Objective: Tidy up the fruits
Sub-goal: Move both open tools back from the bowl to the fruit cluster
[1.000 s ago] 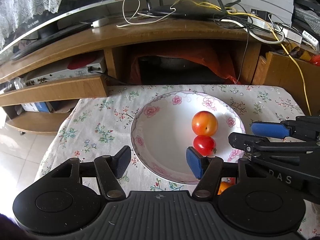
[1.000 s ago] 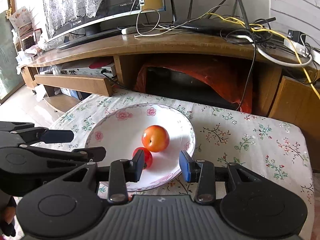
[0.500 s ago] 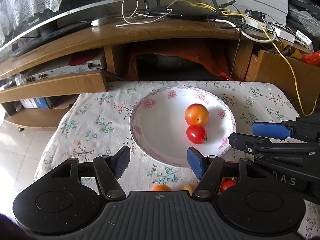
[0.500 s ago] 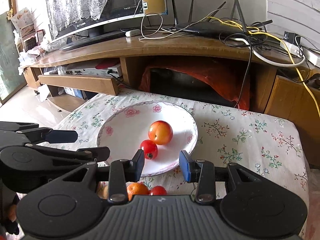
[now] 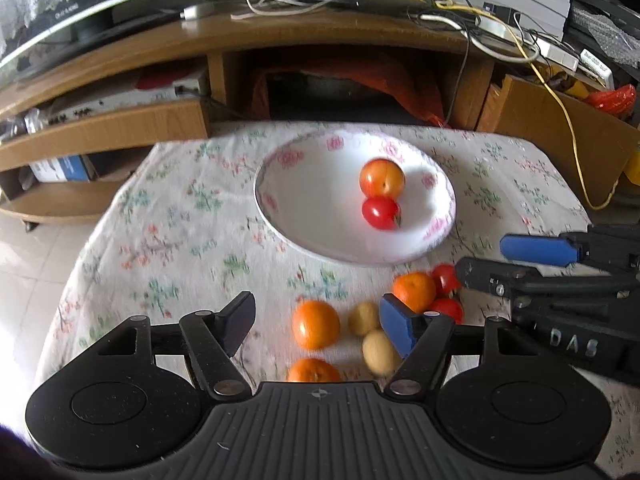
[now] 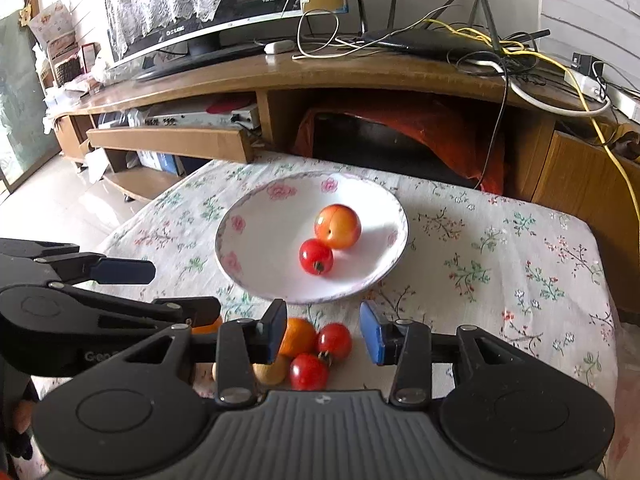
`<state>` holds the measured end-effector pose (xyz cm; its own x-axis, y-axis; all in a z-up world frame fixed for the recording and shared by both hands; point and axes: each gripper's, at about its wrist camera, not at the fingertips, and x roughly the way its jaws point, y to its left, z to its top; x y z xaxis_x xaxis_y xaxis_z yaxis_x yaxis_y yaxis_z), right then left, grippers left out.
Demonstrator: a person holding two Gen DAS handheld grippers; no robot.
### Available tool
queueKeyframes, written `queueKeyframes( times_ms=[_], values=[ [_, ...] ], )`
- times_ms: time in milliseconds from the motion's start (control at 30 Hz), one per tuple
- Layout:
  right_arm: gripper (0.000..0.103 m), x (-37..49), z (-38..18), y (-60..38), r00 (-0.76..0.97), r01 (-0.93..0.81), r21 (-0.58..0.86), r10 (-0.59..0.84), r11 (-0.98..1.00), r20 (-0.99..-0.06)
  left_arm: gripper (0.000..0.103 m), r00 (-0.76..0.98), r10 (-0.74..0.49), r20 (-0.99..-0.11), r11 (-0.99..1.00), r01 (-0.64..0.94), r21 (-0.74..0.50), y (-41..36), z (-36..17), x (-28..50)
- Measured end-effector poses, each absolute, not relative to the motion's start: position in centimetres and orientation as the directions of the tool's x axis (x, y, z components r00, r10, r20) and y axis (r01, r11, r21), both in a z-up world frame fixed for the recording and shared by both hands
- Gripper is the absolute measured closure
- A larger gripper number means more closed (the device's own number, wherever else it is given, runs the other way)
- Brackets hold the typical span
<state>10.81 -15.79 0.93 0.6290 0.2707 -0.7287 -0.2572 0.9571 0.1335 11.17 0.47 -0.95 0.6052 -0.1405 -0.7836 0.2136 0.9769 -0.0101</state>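
Note:
A white floral bowl holds a peach and a red tomato. On the cloth in front of it lie loose oranges, small yellow fruits and red tomatoes. My left gripper is open and empty above the loose fruit. My right gripper is open and empty above the tomatoes; it also shows in the left wrist view.
A floral tablecloth covers the small table. Behind it stands a wooden TV stand with a monitor, router and tangled cables. Tiled floor lies to the left.
Both grippers have pulled back and up from the bowl. The loose oranges, yellow fruits and tomatoes in front of the bowl have come fully into view.

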Motion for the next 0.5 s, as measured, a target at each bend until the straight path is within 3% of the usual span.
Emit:
queueKeyframes(
  times_ms=[367,500],
  values=[
    [0.061,10.3,0.1,-16.7,0.601,-0.237,0.143,0.261,0.961,-0.755,0.029,0.564,-0.123,-0.817,0.981,0.191,-0.015,1.4,-2.3,10.3],
    [0.061,10.4,-0.3,-16.7,0.59,-0.234,0.152,0.265,0.96,-0.763,0.037,0.542,-0.11,-0.833,0.98,0.199,0.0,1.5,-3.1,10.3]
  ],
)
